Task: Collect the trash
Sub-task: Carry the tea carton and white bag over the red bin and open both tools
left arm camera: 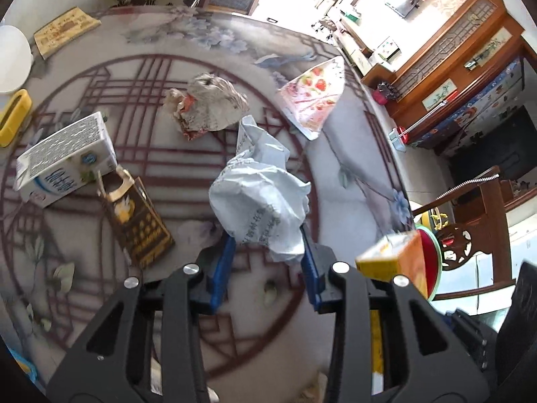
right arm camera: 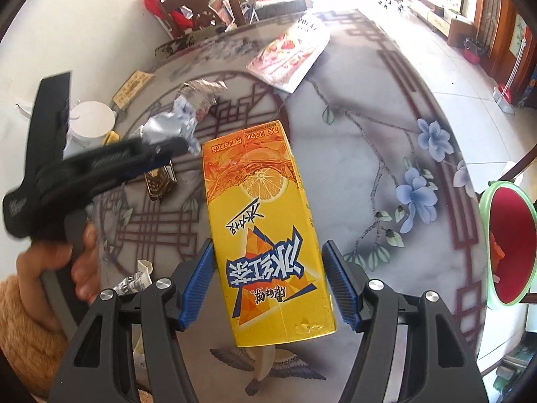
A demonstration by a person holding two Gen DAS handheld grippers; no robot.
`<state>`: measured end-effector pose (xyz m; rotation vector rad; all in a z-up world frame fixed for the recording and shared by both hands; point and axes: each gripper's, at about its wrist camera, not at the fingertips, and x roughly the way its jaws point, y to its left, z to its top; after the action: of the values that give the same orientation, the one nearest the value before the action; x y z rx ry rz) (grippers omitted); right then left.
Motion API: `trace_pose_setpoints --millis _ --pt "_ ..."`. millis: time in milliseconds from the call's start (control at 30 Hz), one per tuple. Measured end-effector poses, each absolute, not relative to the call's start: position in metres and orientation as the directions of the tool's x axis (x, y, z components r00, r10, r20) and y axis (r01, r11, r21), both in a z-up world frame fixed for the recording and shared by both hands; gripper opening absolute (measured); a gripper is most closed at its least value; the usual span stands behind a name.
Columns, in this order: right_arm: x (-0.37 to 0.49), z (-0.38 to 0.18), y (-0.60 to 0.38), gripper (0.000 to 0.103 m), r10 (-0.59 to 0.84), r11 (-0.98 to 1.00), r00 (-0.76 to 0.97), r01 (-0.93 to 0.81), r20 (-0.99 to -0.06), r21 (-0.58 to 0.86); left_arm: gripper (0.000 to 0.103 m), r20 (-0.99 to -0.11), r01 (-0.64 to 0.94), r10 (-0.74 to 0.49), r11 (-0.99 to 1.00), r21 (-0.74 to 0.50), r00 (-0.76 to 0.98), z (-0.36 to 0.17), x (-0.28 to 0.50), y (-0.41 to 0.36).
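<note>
My left gripper [left arm camera: 266, 252] is shut on a crumpled white paper [left arm camera: 265, 194] and holds it above the round table [left arm camera: 352, 154]. My right gripper [right arm camera: 268, 278] has its blue pads on both sides of a yellow-orange iced tea carton [right arm camera: 265, 228]; the jaws look closed on it. The carton also shows in the left wrist view [left arm camera: 394, 257]. A red bin with a green rim [right arm camera: 510, 238] stands off the table's right edge. On the table lie a crumpled silver wrapper [left arm camera: 204, 100], a strawberry packet [left arm camera: 313, 95], a white milk carton [left arm camera: 63, 158] and a brown box [left arm camera: 137, 221].
A white cup [right arm camera: 90, 121] and a yellow object [left arm camera: 13, 117] sit at the table's far left, with a tan card [left arm camera: 63, 30] behind. Wooden chairs [left arm camera: 470, 221] and a cabinet [left arm camera: 453, 50] stand around. A small crumpled scrap [right arm camera: 132, 280] lies near the right gripper.
</note>
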<state>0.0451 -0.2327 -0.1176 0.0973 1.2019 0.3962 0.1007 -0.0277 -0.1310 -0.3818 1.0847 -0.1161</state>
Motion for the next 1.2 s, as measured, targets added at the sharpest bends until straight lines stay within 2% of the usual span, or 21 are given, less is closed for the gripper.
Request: trace_pose_setpoints --millis 533,1200 --pt "0.034 -0.094 -0.268 0.063 0.375 0.923 0.365 -0.236 -0.852 0.305 0.036 -0.811 -0.019 -0.269 0.945 -0.325 0.519 -0.094 0.072 -0.074" --pt "0.021 -0.088 -0.373 0.063 0.338 0.939 0.439 -0.100 -0.833 0.329 0.036 -0.801 0.126 -0.326 0.944 -0.305 0.503 -0.082 0.080 -0.175"
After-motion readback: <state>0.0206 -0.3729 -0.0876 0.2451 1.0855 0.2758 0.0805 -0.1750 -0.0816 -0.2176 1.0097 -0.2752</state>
